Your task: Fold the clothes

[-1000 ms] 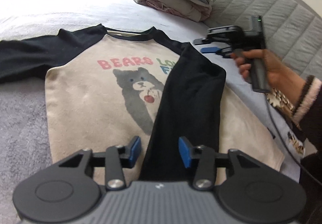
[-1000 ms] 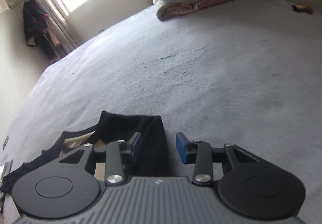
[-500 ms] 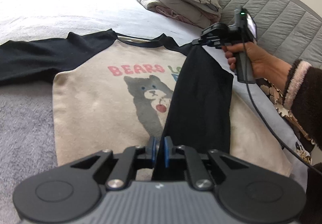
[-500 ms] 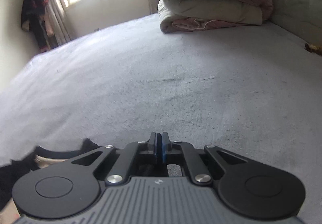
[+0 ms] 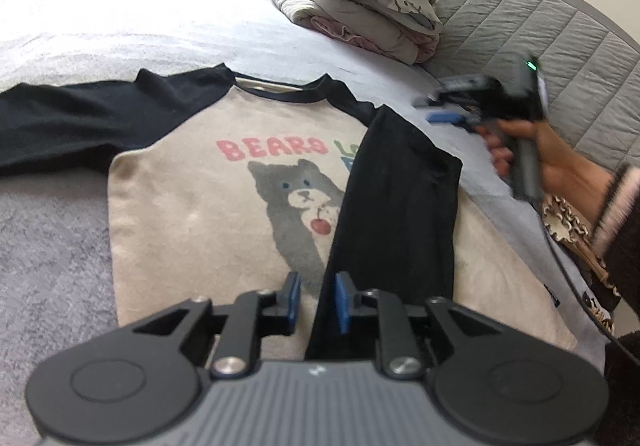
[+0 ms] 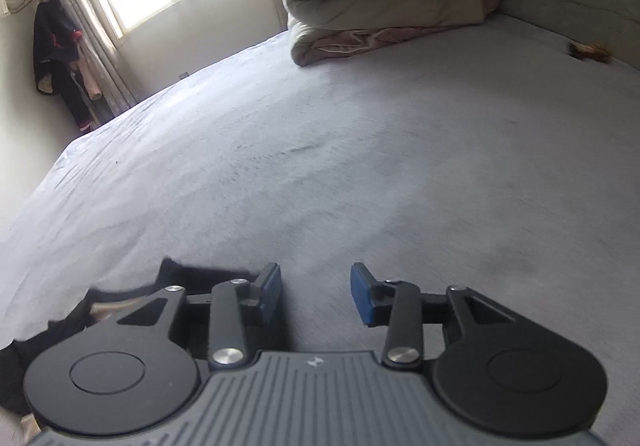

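Black right sleeve (image 5: 400, 205) already folded across the bear shirt (image 5: 192, 230), your left claw (image 5: 316, 302) and right claw (image 6: 314, 292) opening with nothing pinched; left sleeve (image 5: 80, 121) and body folds remain

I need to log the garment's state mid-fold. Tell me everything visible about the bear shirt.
The bear shirt lies flat, front up, on the bed: soft beige body, black neckband, black raglan sleeves, grey bear print under pink "BEARS". One sleeve is folded across the chest, the other spread sideways. The left gripper, opening, straddles the folded sleeve's edge.
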A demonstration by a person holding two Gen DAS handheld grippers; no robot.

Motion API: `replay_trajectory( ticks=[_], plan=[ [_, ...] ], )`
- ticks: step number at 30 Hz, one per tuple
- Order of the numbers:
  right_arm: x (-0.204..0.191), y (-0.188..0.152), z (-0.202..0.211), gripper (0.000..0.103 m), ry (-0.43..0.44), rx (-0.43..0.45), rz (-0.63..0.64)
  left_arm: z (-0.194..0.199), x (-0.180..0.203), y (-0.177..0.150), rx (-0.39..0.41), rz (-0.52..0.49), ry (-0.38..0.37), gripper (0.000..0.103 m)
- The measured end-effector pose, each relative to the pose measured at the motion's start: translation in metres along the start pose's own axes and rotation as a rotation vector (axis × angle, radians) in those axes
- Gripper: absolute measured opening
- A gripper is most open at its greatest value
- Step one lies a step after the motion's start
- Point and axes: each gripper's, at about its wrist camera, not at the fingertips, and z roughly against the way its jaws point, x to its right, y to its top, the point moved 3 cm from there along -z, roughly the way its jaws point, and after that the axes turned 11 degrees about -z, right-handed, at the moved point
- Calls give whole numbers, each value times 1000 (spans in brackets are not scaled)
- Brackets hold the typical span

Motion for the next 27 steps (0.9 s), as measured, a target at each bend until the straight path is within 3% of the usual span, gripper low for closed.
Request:
replay_trajectory(
  ticks=[6, 13, 14, 16, 18, 21, 23, 27],
  plan=[
    [24, -41, 35, 41, 74, -41, -49, 5, 4, -2, 19, -14, 29, 24],
    [34, -69, 41, 41, 151, 29, -76, 7, 8, -8, 60, 2, 28, 25],
    [38, -72, 37, 40, 157, 36, -95, 6, 8, -11, 63, -1, 29, 25],
    [44, -74, 31, 18, 162, 44, -140, 3, 10, -15, 67, -13, 33, 25],
    [45, -71, 34, 12, 168, 54, -184, 1, 13, -17, 76, -36, 40, 26],
    [47, -66, 39, 10, 146, 67, -218, -2, 16, -20, 86, -65, 45, 28],
    [55, -67, 32, 8, 100, 30, -238, -3, 16, -21, 94, -75, 45, 29],
    [54, -73, 31, 11, 107, 57, -237, -3, 16, -22, 104, -79, 40, 32]
  ],
)
